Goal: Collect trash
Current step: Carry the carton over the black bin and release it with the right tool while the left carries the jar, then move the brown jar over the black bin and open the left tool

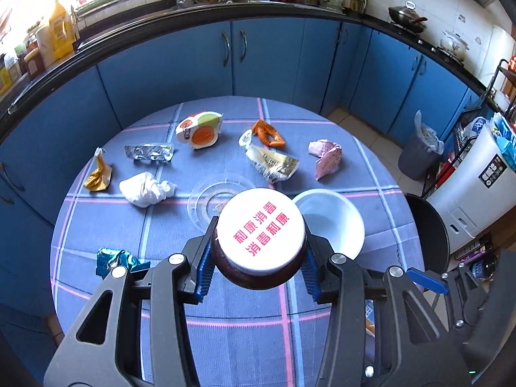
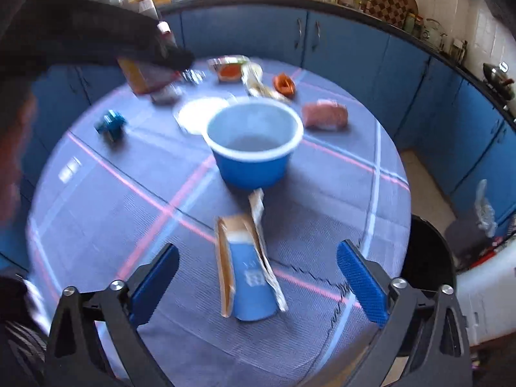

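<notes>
The left gripper (image 1: 258, 251) is clamped on a dark brown bottle with a round white cap printed in red characters (image 1: 260, 230); its blue-padded fingers (image 1: 204, 271) press both sides of the bottle just under the cap, and it is held up over a round table covered in a blue-grey cloth with pink and white check lines (image 1: 225, 309).

Just beyond the bottle, to its right, stands a paper cup, white inside and blue outside (image 1: 332, 222). Directly behind the bottle lies a clear round plastic lid (image 1: 209, 200), flat on the cloth. Further ahead, litter is spread in an arc. From left to right:
- a crumpled gold foil wrapper (image 1: 98, 175)
- a wad of white tissue (image 1: 146, 188)
- a silver blister pack (image 1: 149, 153)
- a white carton with orange and green print (image 1: 200, 130)
- a yellowish torn snack packet (image 1: 274, 163)
- an orange wrapper (image 1: 267, 133)
- a crumpled pink paper (image 1: 325, 156)

A scrunched teal foil wrapper (image 1: 113, 259) lies near the left finger.

In the right wrist view, which is blurred, the right gripper (image 2: 258, 280) has its blue pads spread wide with nothing between them touching either. Between and just ahead of the fingers lies a flattened blue and tan paper packet (image 2: 248, 277) on the cloth. The blue cup stands straight ahead, beyond the packet. To the right of the table is a round black bin (image 2: 425, 258).
</notes>
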Tool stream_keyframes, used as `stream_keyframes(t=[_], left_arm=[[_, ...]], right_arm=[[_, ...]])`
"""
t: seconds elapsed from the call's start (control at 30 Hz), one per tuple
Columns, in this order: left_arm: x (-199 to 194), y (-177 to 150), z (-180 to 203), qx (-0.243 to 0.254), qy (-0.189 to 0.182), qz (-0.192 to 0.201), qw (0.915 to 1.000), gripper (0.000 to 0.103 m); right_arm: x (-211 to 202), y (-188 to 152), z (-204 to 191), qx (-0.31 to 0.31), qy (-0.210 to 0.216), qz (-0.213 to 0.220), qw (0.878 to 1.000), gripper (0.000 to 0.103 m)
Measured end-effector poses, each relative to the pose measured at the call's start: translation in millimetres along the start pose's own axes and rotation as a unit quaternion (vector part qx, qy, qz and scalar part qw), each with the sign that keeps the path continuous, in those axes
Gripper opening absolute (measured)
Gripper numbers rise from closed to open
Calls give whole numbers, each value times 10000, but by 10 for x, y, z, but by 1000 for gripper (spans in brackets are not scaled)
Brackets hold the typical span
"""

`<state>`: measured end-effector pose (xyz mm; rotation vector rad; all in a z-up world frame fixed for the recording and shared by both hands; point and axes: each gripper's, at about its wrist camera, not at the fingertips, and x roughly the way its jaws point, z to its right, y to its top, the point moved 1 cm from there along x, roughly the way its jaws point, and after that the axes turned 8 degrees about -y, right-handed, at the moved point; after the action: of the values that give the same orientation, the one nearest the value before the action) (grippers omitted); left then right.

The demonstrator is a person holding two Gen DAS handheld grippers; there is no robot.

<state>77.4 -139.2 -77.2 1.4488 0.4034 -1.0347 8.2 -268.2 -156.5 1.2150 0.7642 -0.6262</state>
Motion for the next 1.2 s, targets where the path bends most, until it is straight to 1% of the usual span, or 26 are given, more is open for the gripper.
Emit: stream_keyframes(t=[0.03, 0.07, 0.1, 0.13, 0.2, 0.23, 0.3, 0.37, 0.5, 0.6, 0.63, 0.67, 0.73, 0.97, 1.0, 1.03, 1.1, 1.13, 1.2], left_arm=[[-3, -13, -12, -11, 2, -14, 10000, 46], [-3, -22, -17, -16, 6, -20, 10000, 46], [-4, -28, -16, -23, 16, -26, 10000, 46], [-5, -34, -16, -29, 20, -31, 10000, 46], [-8, -38, -5, -24, 15, -36, 10000, 46], [-8, -37, 11, -8, 17, -34, 10000, 46], [5, -33, 46, 30, -2, -40, 10000, 46], [21, -31, 105, 86, -26, -54, 9999, 46], [75, -36, 275, 245, -103, -112, 9996, 46], [123, -33, 406, 367, -151, -158, 9991, 46], [139, -31, 448, 404, -171, -175, 9989, 46], [160, -27, 501, 451, -194, -194, 9986, 46], [195, -18, 593, 534, -224, -221, 9981, 46], [363, 18, 919, 810, -373, -345, 9954, 46], [388, 24, 966, 841, -404, -358, 9950, 46], [405, 25, 1007, 865, -420, -364, 9947, 46], [460, 47, 1117, 947, -450, -390, 9937, 46], [476, 54, 1146, 973, -458, -394, 9934, 46], [535, 92, 1275, 1086, -490, -408, 9920, 46]], right_arm=[[52, -27, -13, -60, -90, -113, 9999, 45], [108, -44, -9, -70, -51, -277, 9996, 33], [129, -69, -3, -50, -79, -355, 9993, 32], [109, -72, 8, -36, -93, -308, 9995, 31], [36, -38, 63, 9, -361, -125, 9993, 31], [-10, -14, 111, 90, -415, -32, 9991, 31], [-102, 51, 281, 364, -549, 123, 9977, 31], [-137, 85, 428, 529, -696, 177, 9960, 31], [-169, 122, 817, 1017, -958, 194, 9900, 31], [-173, 104, 995, 1246, -1123, 202, 9856, 32], [-170, 92, 1056, 1326, -1203, 201, 9836, 34], [-162, 94, 1091, 1390, -1259, 199, 9821, 34], [-171, 64, 1233, 1564, -1438, 199, 9770, 34], [-98, 19, 1630, 1840, -1659, 153, 9687, 34], [-79, 10, 1666, 1866, -1692, 121, 9677, 39], [-63, 8, 1699, 1893, -1703, 103, 9670, 59], [-70, -21, 1764, 1966, -1717, 210, 9651, 86], [-90, -28, 1779, 1972, -1786, 299, 9635, 86], [-92, -33, 1809, 1939, -1902, 319, 9619, 86]])
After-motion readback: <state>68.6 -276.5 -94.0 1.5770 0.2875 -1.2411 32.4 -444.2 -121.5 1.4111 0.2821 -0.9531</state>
